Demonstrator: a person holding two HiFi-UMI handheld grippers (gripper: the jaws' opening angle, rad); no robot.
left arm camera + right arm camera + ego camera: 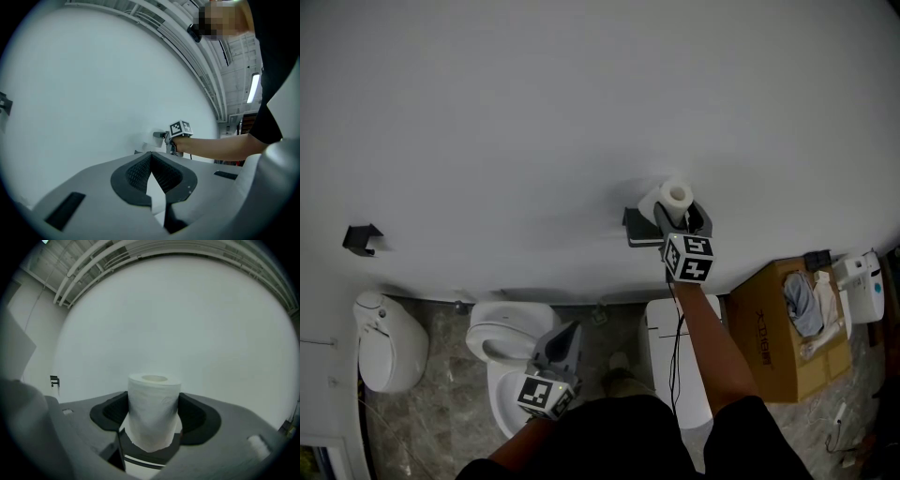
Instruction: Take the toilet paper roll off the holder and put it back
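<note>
The right tool (682, 212) and roll (676, 196) partly hide the holder (635, 229).

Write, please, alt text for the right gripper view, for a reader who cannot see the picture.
The right gripper has its two dark jaws closed on an upright white toilet paper roll, one jaw at each side. Behind it is a plain white wall, with a small dark bracket far to the left.

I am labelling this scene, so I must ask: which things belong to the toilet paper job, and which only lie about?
For the job: toilet paper roll, right gripper clamped on it, wall holder.
Lying about: cardboard box, toilet, black bracket at the left.
</note>
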